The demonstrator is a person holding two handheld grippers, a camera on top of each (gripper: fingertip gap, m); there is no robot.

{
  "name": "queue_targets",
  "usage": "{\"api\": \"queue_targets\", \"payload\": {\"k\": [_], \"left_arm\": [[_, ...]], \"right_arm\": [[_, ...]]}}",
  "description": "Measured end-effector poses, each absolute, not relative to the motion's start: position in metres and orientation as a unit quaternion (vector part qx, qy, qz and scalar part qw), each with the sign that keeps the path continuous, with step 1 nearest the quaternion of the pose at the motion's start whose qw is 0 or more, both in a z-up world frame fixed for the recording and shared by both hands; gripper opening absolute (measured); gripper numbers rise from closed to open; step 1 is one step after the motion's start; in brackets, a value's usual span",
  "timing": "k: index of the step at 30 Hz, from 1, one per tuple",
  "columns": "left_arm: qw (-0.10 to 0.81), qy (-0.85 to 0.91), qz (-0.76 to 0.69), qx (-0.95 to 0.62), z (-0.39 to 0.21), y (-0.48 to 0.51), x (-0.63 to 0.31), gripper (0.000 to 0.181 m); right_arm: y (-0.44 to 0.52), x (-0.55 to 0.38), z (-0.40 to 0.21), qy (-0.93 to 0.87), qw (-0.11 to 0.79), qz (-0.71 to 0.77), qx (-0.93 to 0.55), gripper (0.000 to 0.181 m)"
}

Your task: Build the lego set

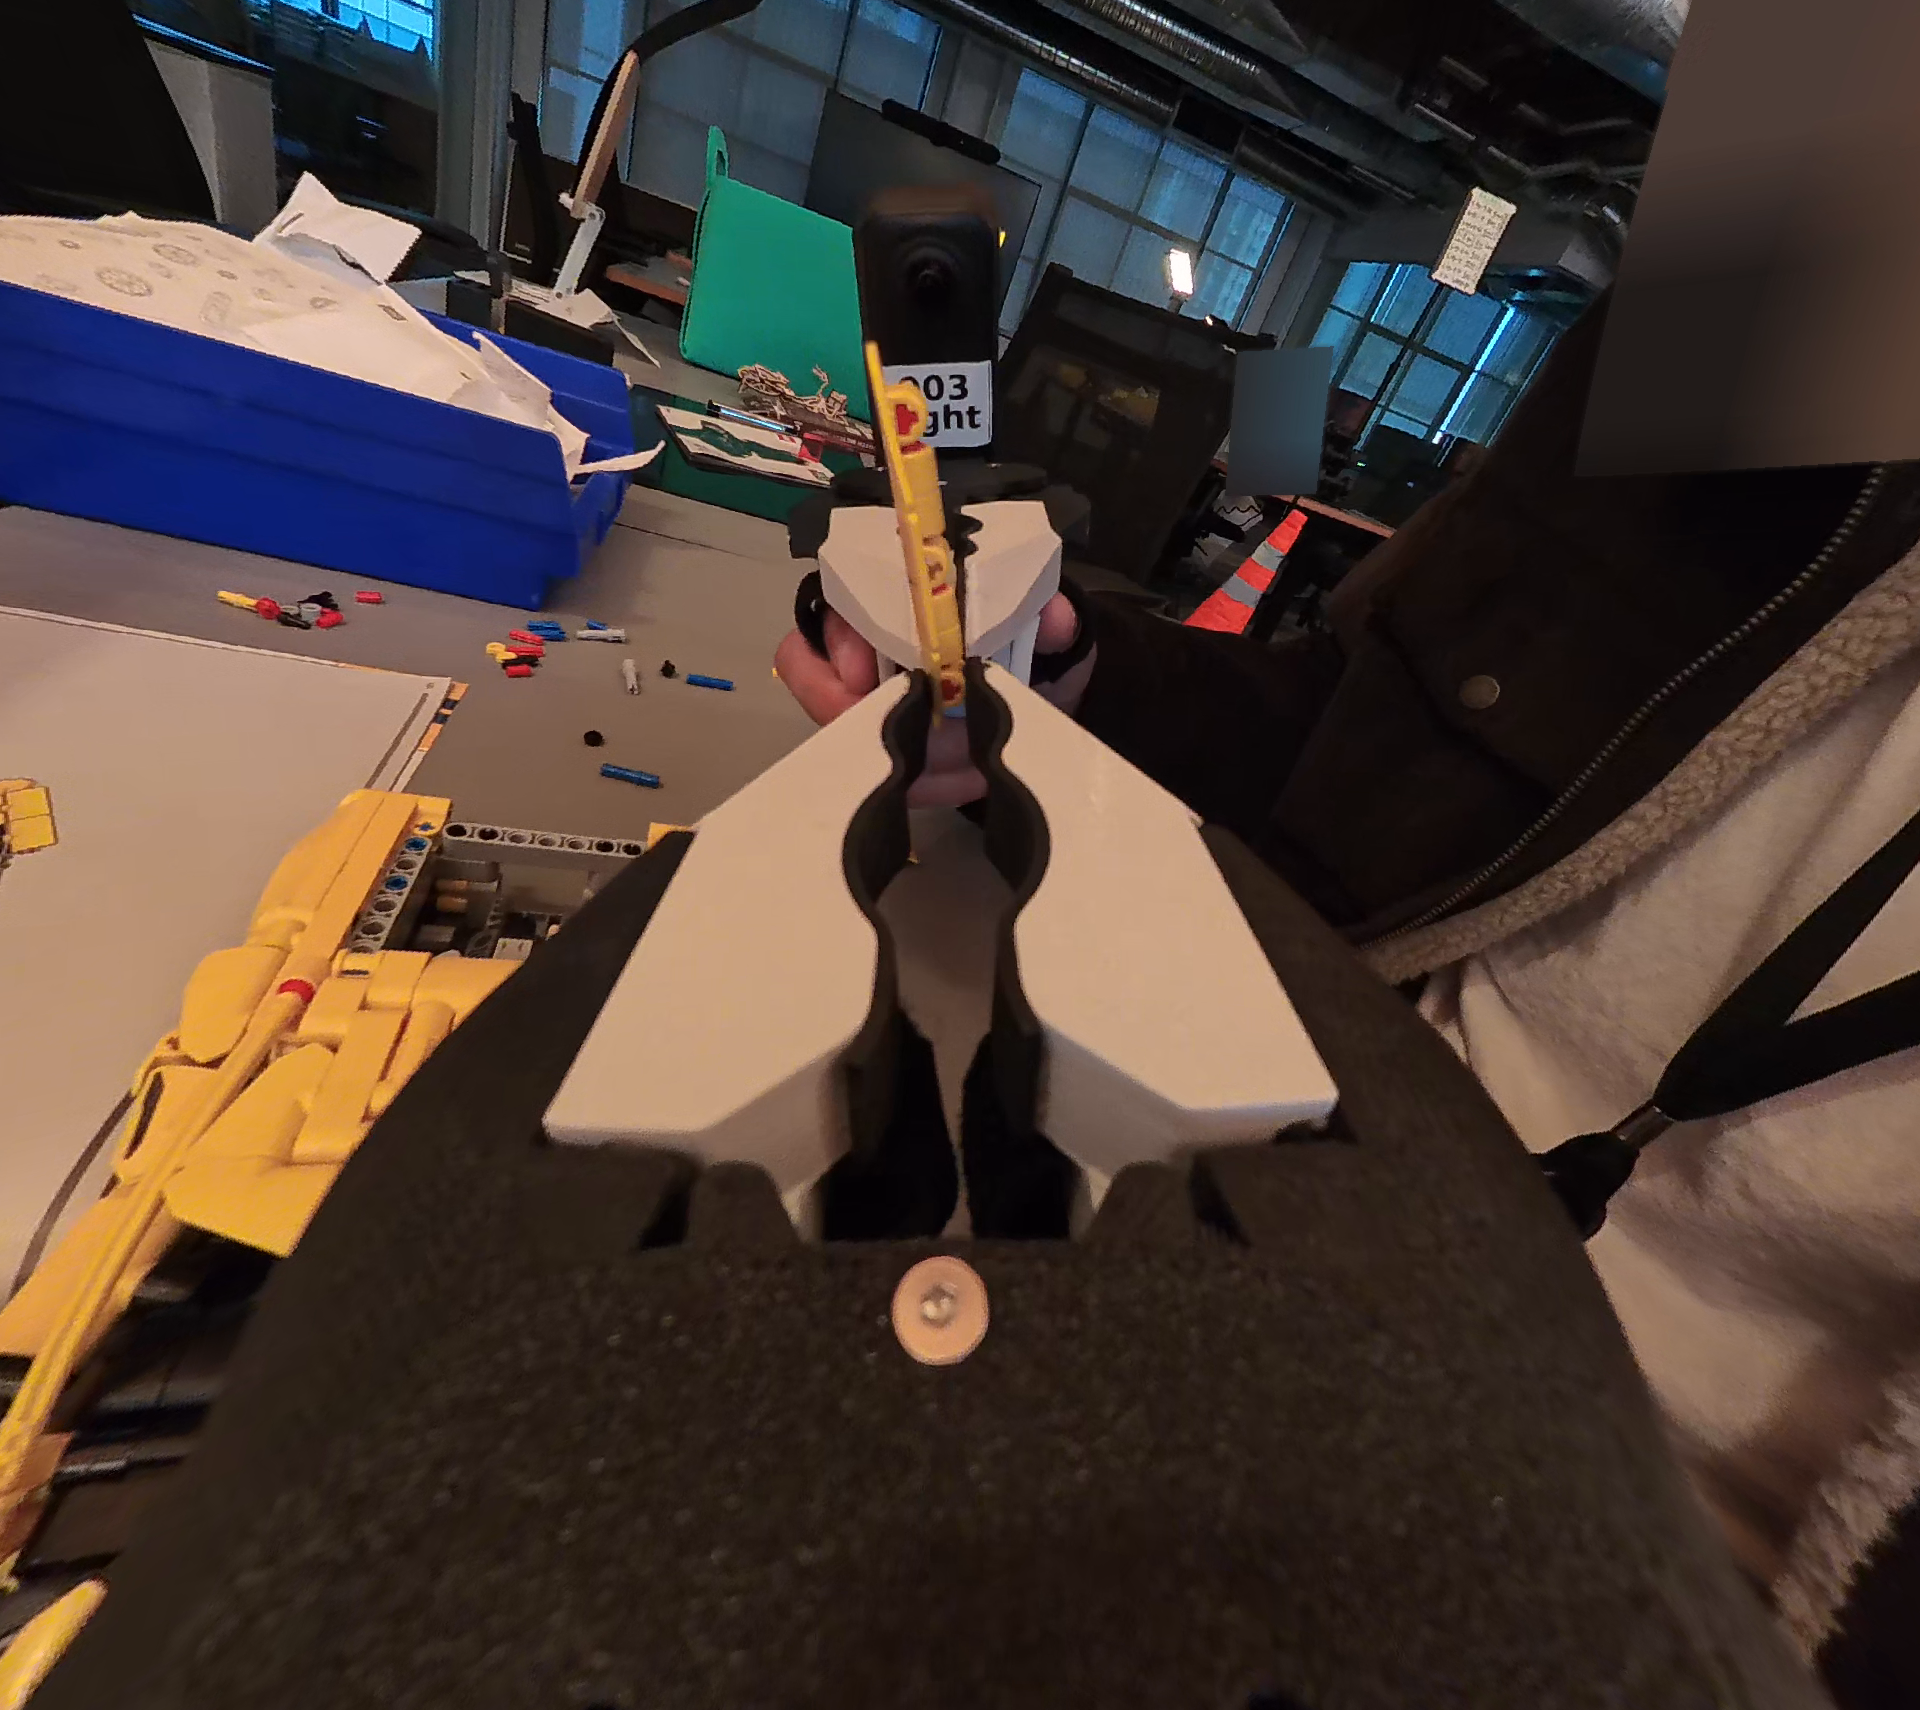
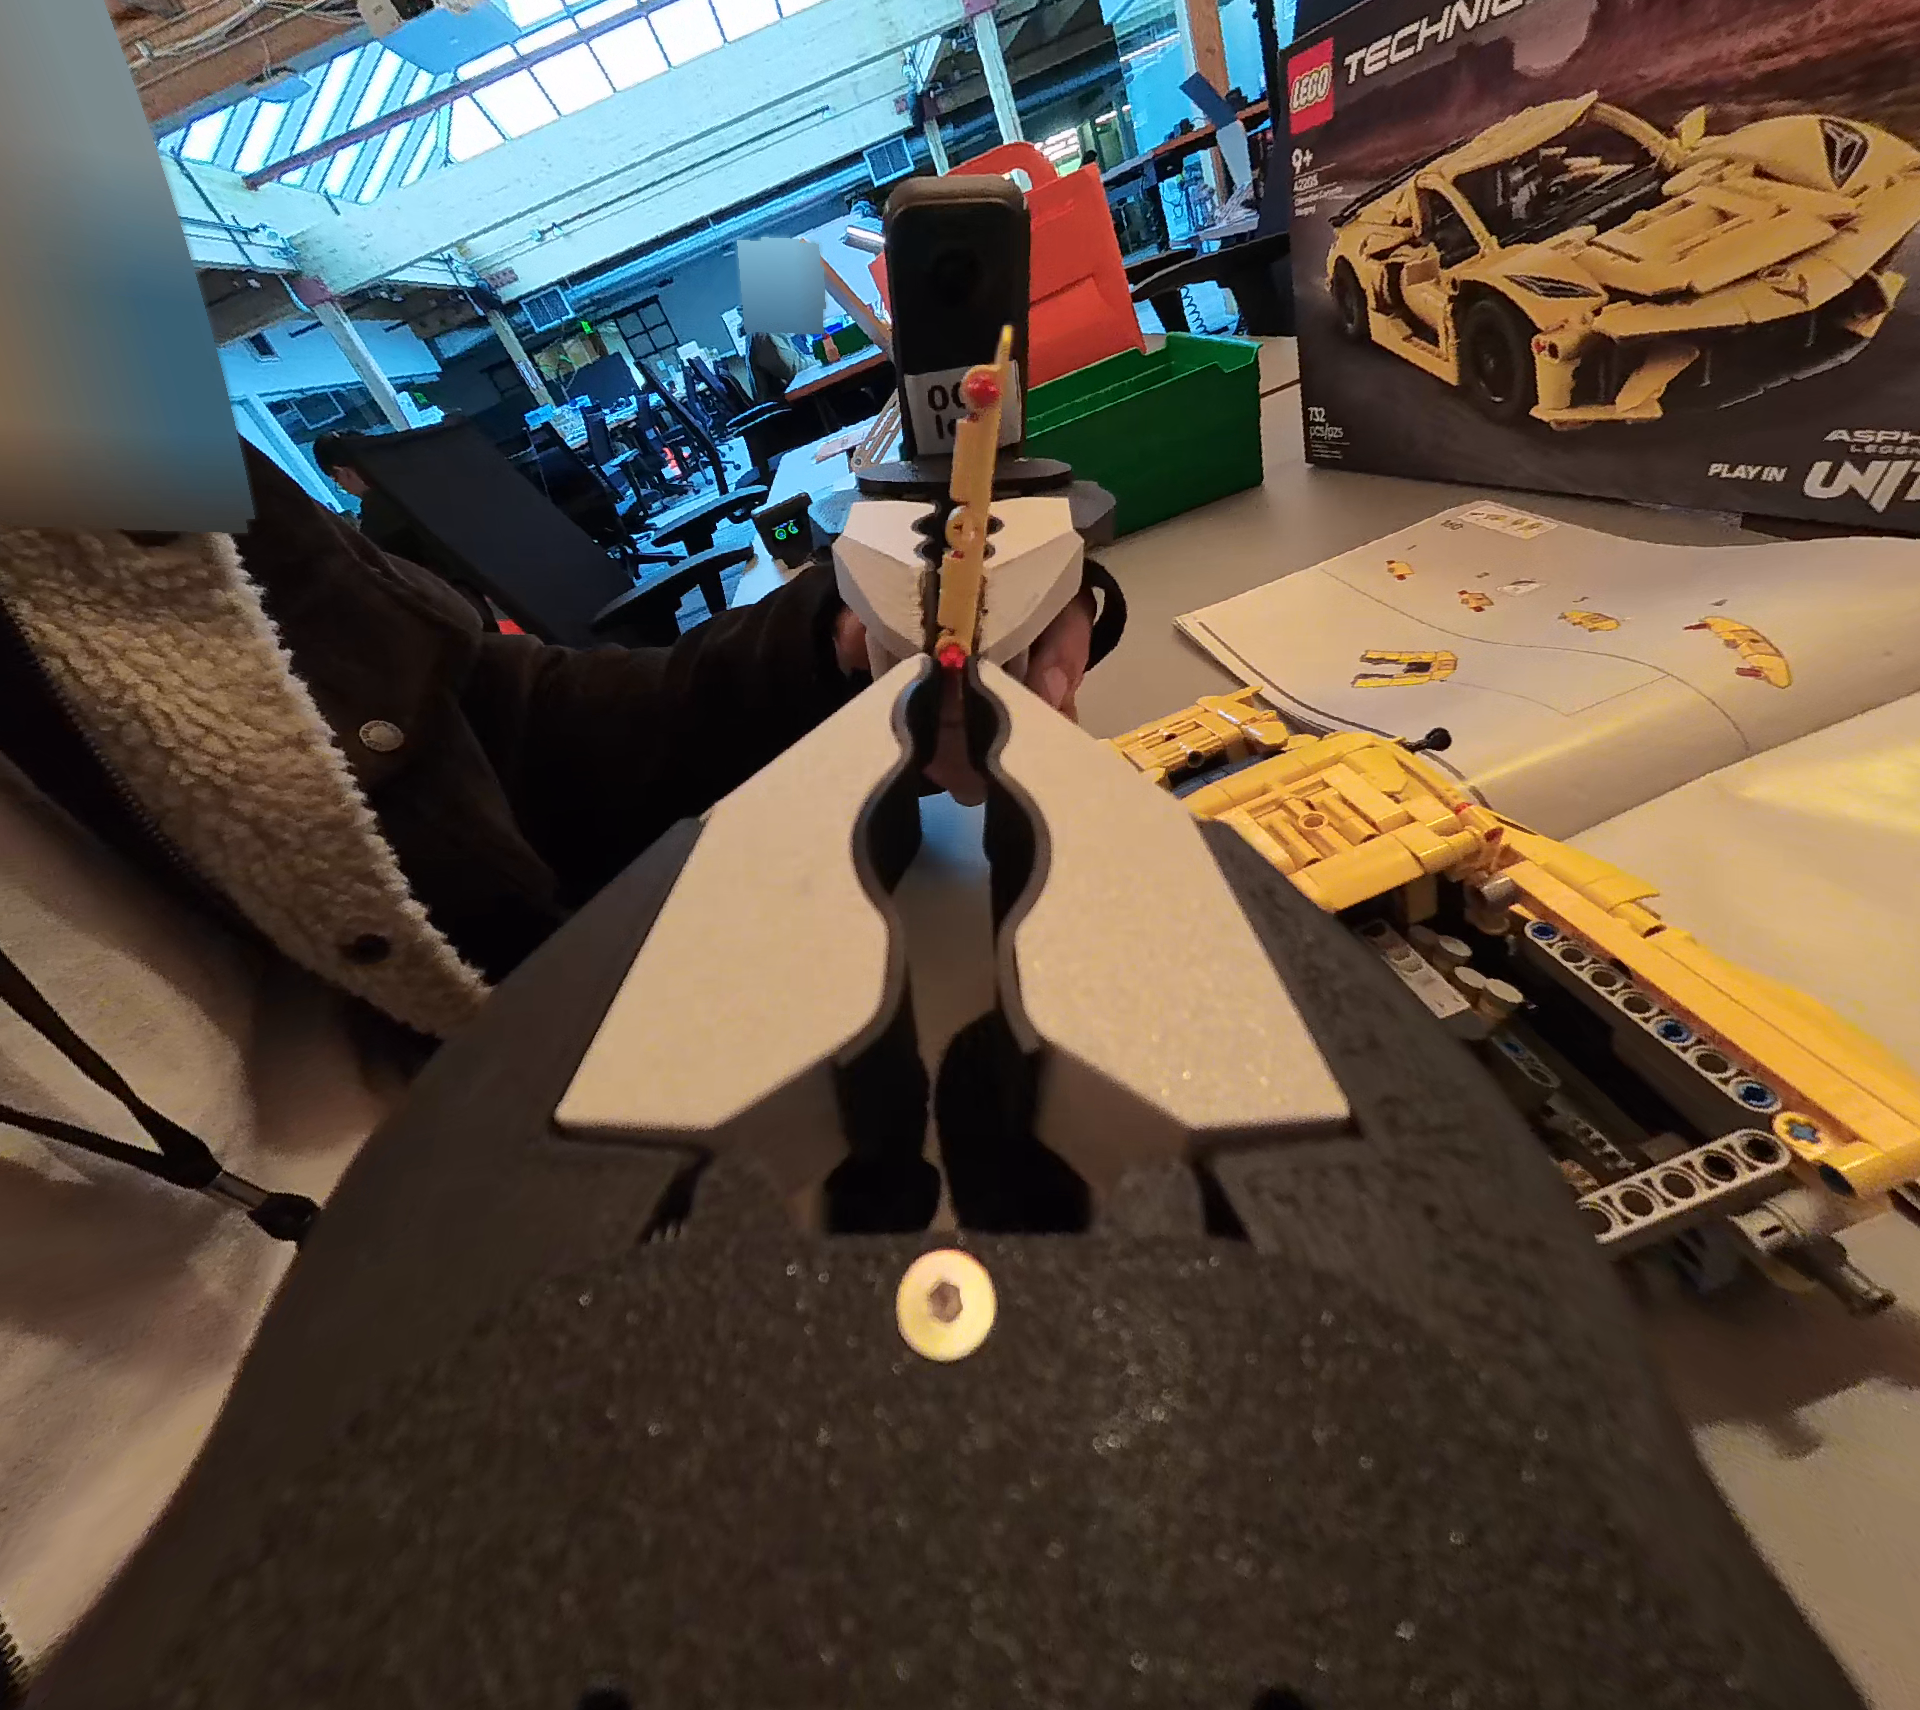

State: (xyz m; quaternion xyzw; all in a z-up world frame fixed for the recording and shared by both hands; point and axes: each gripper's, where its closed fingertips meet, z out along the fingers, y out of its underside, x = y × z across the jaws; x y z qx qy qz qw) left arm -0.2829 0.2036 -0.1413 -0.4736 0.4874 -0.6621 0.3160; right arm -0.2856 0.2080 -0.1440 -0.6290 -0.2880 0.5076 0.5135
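Left wrist view puts your left gripper clamped on the yellow strip's bottom end; your right gripper pinches it too. Twist either and it snaps apart above the car.

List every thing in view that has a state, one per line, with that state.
left gripper: shut on the yellow piece.
right gripper: shut on the yellow piece.
yellow piece: held upright in the air between both grippers.
yellow car model: partly built, inside open, lying on the table.
instruction booklet: open.
blue bin: filled with torn paper bags.
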Motion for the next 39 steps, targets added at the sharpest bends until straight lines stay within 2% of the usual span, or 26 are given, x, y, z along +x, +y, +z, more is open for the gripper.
{"api": "queue_targets", "payload": {"k": [9, 13, 16, 19, 21, 25, 28, 30, 34, 36, 39], "left_arm": [[0.312, 0.502, -0.653, -0.473, -0.149, 0.197, -0.280, 0.006], [0.270, 0.607, -0.566, -0.487, -0.198, 0.159, -0.257, 0.005], [0.291, 0.585, -0.579, -0.488, -0.189, 0.171, -0.261, 0.006], [0.291, 0.583, -0.573, -0.497, -0.190, 0.175, -0.261, 0.006], [0.276, 0.593, -0.568, -0.500, -0.196, 0.172, -0.261, 0.006], [0.233, 0.566, -0.614, -0.498, -0.184, 0.172, -0.269, 0.006], [0.224, 0.575, -0.607, -0.500, -0.187, 0.171, -0.272, 0.006], [0.235, 0.598, -0.577, -0.504, -0.194, 0.170, -0.271, 0.006], [0.252, 0.620, -0.543, -0.508, -0.201, 0.170, -0.270, 0.006], [0.254, 0.623, -0.537, -0.509, -0.201, 0.170, -0.270, 0.006], [0.258, 0.617, -0.539, -0.512, -0.199, 0.172, -0.270, 0.006]], "right_arm": [[0.205, -0.285, -0.147, -0.303, 0.509, 0.500, -0.632, 0.001], [0.195, -0.316, -0.170, -0.389, 0.470, 0.435, -0.662, 0.000], [0.203, -0.280, -0.136, -0.329, 0.514, 0.480, -0.630, 0.000], [0.213, -0.258, -0.139, -0.306, 0.543, 0.450, -0.640, 0.000], [0.206, -0.264, -0.148, -0.345, 0.546, 0.419, -0.639, 0.021], [0.184, -0.280, -0.160, -0.418, 0.523, 0.417, -0.615, 0.030], [0.191, -0.282, -0.159, -0.407, 0.509, 0.430, -0.625, 0.030], [0.197, -0.284, -0.159, -0.387, 0.486, 0.452, -0.640, 0.020], [0.195, -0.290, -0.176, -0.386, 0.427, 0.471, -0.669, 0.013], [0.193, -0.293, -0.176, -0.390, 0.429, 0.471, -0.665, 0.003], [0.194, -0.291, -0.173, -0.388, 0.437, 0.470, -0.661, 0.001]]}}
